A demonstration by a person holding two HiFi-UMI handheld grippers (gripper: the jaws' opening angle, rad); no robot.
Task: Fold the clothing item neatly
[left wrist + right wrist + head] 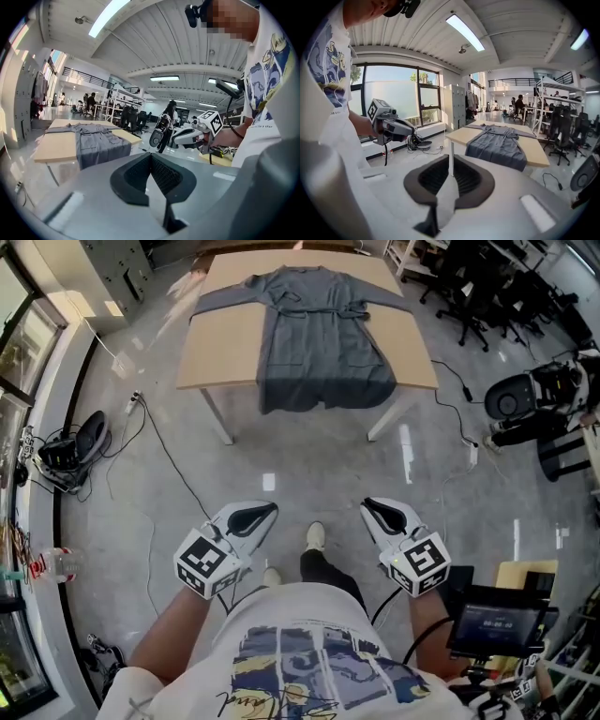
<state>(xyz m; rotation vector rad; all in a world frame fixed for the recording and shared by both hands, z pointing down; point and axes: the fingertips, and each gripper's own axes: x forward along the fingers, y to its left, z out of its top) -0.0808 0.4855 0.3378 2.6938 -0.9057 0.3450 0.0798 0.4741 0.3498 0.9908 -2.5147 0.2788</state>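
Left tongs (pixel 255 515) clenched, nothing gripped. Right tongs (pixel 380 510) clenched too, empty. Both are held low in front of the person's shirt (pixel 309 662), tilted slightly down, apart from each other. A shoe (pixel 316 536) sits on the floor between them. The grey garment (pixel 323 334) is well ahead of both tongs, spread flat on the wooden desk (pixel 220 343) with its sleeves out to each side, a belt across the waist and the hem hanging over the near desk edge. Office chairs (pixel 487 296) far ahead-right of right tongs. Cable (pixel 164 451) on the floor ahead-left of left tongs.
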